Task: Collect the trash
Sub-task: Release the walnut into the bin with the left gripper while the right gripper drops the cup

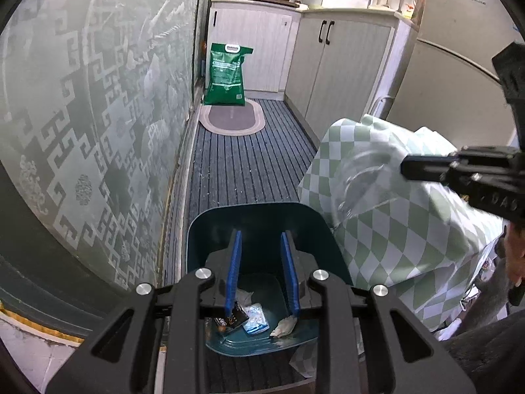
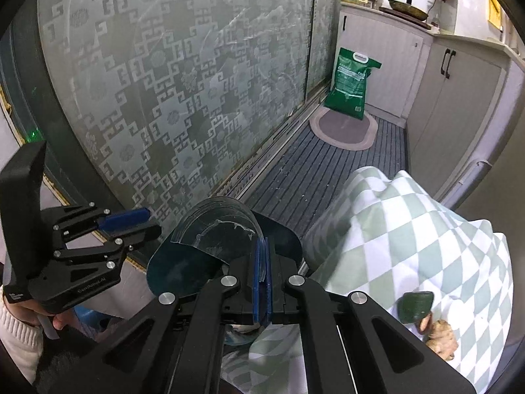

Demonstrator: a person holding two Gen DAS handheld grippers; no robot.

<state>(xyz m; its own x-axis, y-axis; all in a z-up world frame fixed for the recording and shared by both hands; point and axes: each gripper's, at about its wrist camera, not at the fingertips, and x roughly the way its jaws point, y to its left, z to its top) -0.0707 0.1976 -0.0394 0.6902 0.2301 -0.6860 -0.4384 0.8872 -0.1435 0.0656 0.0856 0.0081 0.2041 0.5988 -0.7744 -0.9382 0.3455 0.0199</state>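
Left wrist view: the left gripper point(image 1: 262, 272) hangs above the open mouth of the teal bin point(image 1: 249, 216); its blue fingers point(image 1: 234, 272) stand partly open with nothing between them. Inside the bin lie 3 pieces of trash: a dark wrapper point(image 1: 231, 320), a blue-and-white packet point(image 1: 254, 318) beside it, and a crumpled tissue point(image 1: 285, 325). To the right of the bin and above it, the right gripper point(image 1: 410, 165) carries a clear plastic piece point(image 1: 364, 180) in front of the checked cloth point(image 1: 393, 229), which touches the bin's right side. Right wrist view: the right gripper point(image 2: 262, 282) has its fingers fully closed on 1 edge of the clear plastic piece point(image 2: 216, 229), which now hangs directly over the bin point(image 2: 282, 239). The left gripper point(image 2: 151, 223) sits to the left of the bin, apart from it. The checked cloth point(image 2: 410, 229) lies to the right of the bin. Hazard 1: the grip is on a thin edge only, so the plastic may slip or swing and fall outside the bin. Hazard 2: the piece looks nearly as wide as the bin mouth; released flat, it may bridge the rim and not drop in. Hazard 3: the cloth crowds the bin and may deflect the piece. Appearance: the plastic is transparent, curved and dome-like, stiff-looking, with a moulded ring and smears on its surface.
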